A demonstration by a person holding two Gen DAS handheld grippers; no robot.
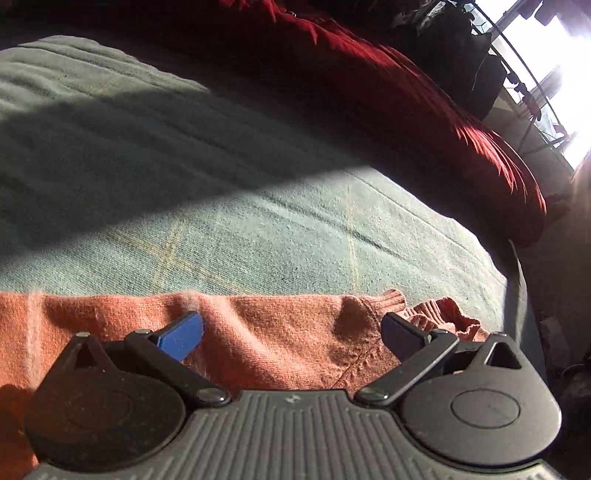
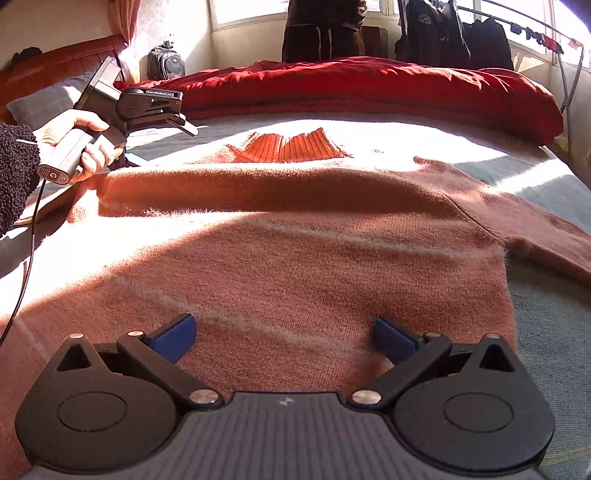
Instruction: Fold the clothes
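A fuzzy salmon-orange sweater [image 2: 295,251] lies spread flat on the bed, its ribbed collar [image 2: 291,147] at the far end and one sleeve [image 2: 535,225] out to the right. My right gripper [image 2: 284,338] is open, low over the sweater's near hem. My left gripper [image 1: 291,334] is open over the sweater's edge [image 1: 258,332] near the collar. The left gripper also shows in the right wrist view [image 2: 162,129], held in a hand at the sweater's far left shoulder.
The bed has a grey-green cover [image 1: 221,184]. A red duvet [image 2: 369,88] lies bunched along the far side. A person [image 2: 321,29] stands beyond it, beside a rack of dark clothes [image 2: 461,33]. A backpack [image 2: 166,62] and a pillow [image 2: 44,103] are at the far left.
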